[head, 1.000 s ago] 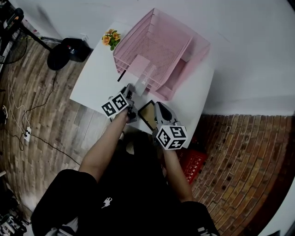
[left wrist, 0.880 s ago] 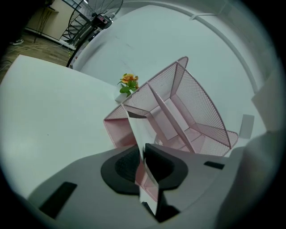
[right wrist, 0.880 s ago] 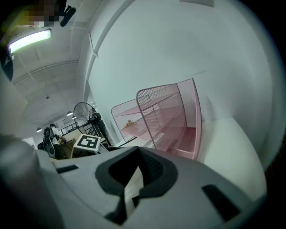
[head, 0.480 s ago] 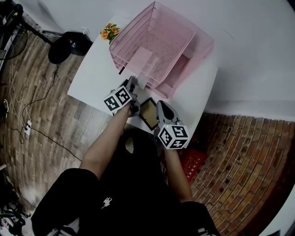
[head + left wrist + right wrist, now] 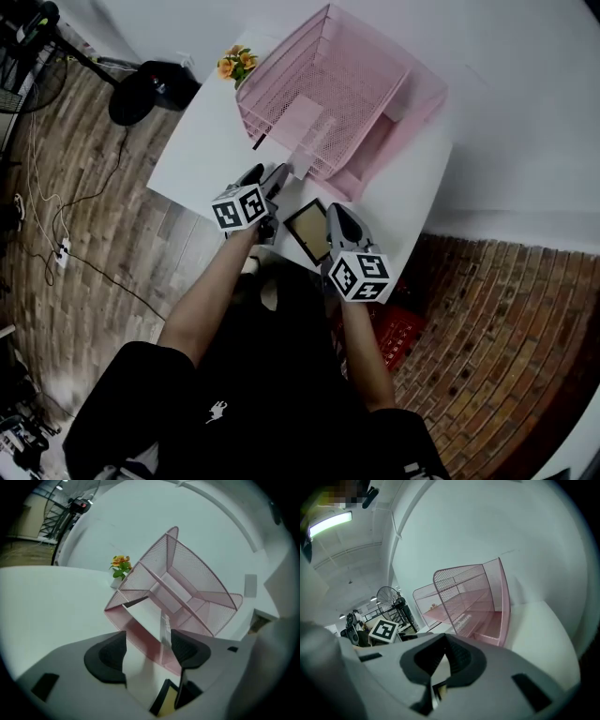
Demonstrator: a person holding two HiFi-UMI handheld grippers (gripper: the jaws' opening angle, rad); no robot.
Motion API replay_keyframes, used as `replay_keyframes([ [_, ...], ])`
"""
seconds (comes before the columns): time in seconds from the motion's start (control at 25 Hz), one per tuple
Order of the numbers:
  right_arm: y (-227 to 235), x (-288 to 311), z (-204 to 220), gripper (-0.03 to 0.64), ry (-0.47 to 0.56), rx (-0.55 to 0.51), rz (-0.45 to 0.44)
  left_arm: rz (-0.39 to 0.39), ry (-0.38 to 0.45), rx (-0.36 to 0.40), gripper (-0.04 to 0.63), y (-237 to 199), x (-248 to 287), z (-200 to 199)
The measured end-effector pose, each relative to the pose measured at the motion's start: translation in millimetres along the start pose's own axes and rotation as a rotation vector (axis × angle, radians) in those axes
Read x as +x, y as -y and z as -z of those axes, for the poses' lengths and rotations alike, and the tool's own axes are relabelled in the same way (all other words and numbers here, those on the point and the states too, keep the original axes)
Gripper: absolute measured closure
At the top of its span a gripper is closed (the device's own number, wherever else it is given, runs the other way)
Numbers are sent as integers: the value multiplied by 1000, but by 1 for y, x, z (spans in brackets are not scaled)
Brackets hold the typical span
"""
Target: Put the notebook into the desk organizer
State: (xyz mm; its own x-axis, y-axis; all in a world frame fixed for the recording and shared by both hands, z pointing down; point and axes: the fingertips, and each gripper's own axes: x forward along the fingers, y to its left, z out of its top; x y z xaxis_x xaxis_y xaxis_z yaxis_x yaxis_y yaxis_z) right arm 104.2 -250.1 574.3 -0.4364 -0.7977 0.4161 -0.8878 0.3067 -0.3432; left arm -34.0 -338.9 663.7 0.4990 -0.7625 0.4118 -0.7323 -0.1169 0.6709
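The pink mesh desk organizer (image 5: 375, 94) (image 5: 197, 581) (image 5: 464, 597) stands on the white table (image 5: 202, 150). A pale notebook (image 5: 300, 122) (image 5: 143, 618) leans inside its front compartment. My left gripper (image 5: 266, 176) (image 5: 149, 651) sits just in front of it; its jaws have just been opening and now stand open, and the notebook's near edge shows between the pads without touching them. My right gripper (image 5: 339, 217) (image 5: 443, 660) rests to the right with its pads together. A dark-framed yellowish pad (image 5: 307, 230) (image 5: 165, 704) lies on the table between the two grippers.
A small pot of orange flowers (image 5: 234, 64) (image 5: 120, 564) stands at the organizer's left corner. Off the table, a black fan base (image 5: 150, 89) sits on the wooden floor, with cables at the left. A red crate (image 5: 394, 333) is under the table's near right edge.
The left gripper's jaws have gone from shut to wide open and let go of the notebook, which stays leaning in the organizer. The right gripper has kept still.
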Motion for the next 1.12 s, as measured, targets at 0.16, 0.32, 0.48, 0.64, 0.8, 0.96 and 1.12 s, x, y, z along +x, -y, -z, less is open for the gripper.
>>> replay_keyframes([
  [0.16,-4,-1,-2,614,5,-19,10,-7,-101,303,281,2,-14,11],
  [0.32,-5,-4,-1,614,8,-23,22,-17,-164,591,278,7,-12,19],
  [0.48,-3,-6,4,614,0,-25,34,-25,-173,708,278,9,-4,16],
  [0.64,2,-6,4,614,-1,-20,41,-24,-178,729,293,10,3,11],
  [0.8,5,-5,4,614,-2,-16,45,-24,-183,739,299,10,9,8],
  [0.96,8,-4,2,614,-2,-13,51,-25,-182,750,299,10,14,4],
  [1.12,10,-2,0,614,-3,-23,56,-22,-180,738,301,12,20,2],
])
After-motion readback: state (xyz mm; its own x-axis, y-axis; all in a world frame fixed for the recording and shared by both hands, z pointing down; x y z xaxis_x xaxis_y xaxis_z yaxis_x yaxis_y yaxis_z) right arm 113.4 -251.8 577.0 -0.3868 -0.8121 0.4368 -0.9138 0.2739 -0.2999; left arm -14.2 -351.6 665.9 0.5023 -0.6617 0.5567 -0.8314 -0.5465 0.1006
